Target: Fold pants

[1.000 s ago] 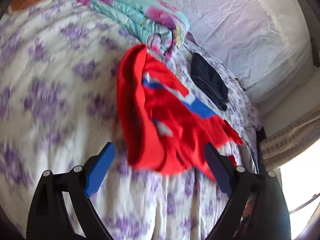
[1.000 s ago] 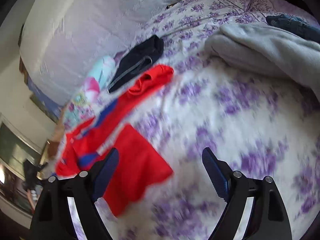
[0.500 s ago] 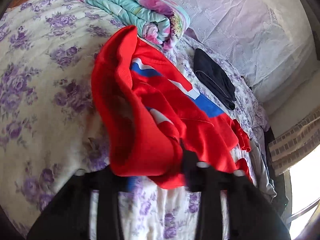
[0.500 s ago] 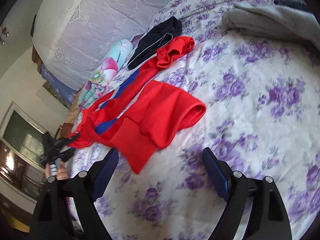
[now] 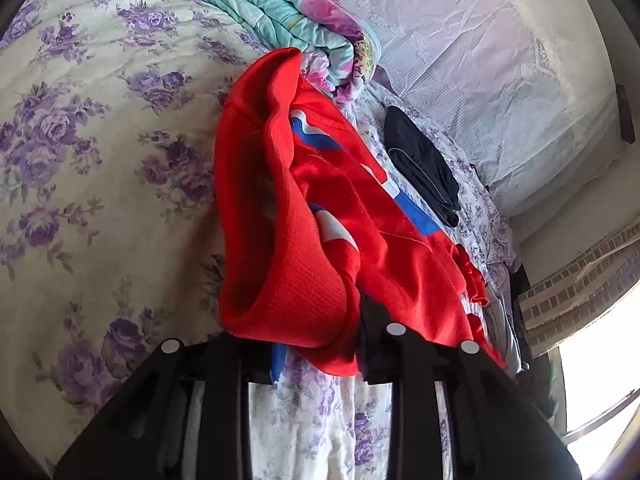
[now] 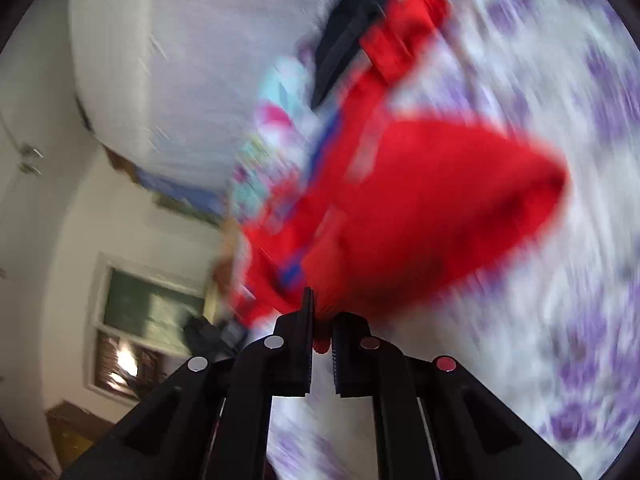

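Red pants with blue and white stripes lie crumpled across the floral bed sheet. My left gripper is shut on the ribbed red edge nearest the camera, and the cloth bunches over its fingers. In the blurred right wrist view the same red pants spread away from my right gripper. Its jaws are closing to a narrow gap, with a fold of red cloth pinched between them.
A folded turquoise and pink blanket lies just beyond the pants. A dark folded garment rests to their right, also in the right wrist view. White lace-covered padding borders the bed. A window shows at the lower left.
Both grippers went from wide open to closed on the red pants, the left first, the right just now. The right wrist view swung and blurred as that hand reached the cloth.
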Demonstrator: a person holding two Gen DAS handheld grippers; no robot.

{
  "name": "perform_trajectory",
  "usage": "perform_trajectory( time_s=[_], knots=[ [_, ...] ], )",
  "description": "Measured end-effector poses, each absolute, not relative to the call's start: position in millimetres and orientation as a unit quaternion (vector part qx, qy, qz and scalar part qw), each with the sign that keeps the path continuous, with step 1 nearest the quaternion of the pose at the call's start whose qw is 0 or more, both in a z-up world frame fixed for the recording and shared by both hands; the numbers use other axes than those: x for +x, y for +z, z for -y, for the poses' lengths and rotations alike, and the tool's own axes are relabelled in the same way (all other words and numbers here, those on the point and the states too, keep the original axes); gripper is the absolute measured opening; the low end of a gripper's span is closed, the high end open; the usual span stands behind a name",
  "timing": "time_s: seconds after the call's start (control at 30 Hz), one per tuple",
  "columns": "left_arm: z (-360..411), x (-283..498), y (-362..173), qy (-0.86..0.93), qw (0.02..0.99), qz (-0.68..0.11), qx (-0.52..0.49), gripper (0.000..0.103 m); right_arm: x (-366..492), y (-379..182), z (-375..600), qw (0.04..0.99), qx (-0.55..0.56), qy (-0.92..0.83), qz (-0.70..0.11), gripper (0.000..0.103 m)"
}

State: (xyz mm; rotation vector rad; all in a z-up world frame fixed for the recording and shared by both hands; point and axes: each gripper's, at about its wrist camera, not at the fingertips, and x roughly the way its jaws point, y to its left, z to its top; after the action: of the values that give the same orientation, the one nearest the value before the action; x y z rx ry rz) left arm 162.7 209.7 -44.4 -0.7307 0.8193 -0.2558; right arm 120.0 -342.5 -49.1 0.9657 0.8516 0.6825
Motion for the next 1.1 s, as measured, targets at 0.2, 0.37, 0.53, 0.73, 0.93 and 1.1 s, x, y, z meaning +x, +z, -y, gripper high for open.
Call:
perform_trajectory(
  time_s=[0.2, 0.37, 0.53, 0.73, 0.93, 1.1],
  knots=[
    [-213, 162, -47, -0.127, 0.839, -0.388, -0.358, 0.027, 171, 1, 436, 0.850, 0.428, 0.076, -0.298, 0.081],
    [-215, 162, -49, -0.130, 0.835, -0.389, -0.367, 0.028, 120, -4, 409, 0.892, 0.279, 0.108, -0.339, 0.081],
    [-213, 163, -48, -0.128, 0.837, -0.388, -0.363, 0.028, 114, -50, 399, 0.864, 0.280, 0.110, -0.403, 0.077],
    [-213, 165, -45, -0.127, 0.840, -0.389, -0.356, 0.026, 158, -57, 376, 0.854, 0.285, 0.137, -0.413, 0.010],
    [-226, 165, 2, -0.142, 0.841, -0.399, -0.336, 0.022, 112, 18, 388, 0.859, 0.333, 0.201, -0.333, 0.009],
    [-252, 170, 42, -0.168, 0.821, -0.412, -0.357, 0.022, 140, 78, 392, 0.884, 0.281, 0.156, -0.339, 0.064]
  ],
)
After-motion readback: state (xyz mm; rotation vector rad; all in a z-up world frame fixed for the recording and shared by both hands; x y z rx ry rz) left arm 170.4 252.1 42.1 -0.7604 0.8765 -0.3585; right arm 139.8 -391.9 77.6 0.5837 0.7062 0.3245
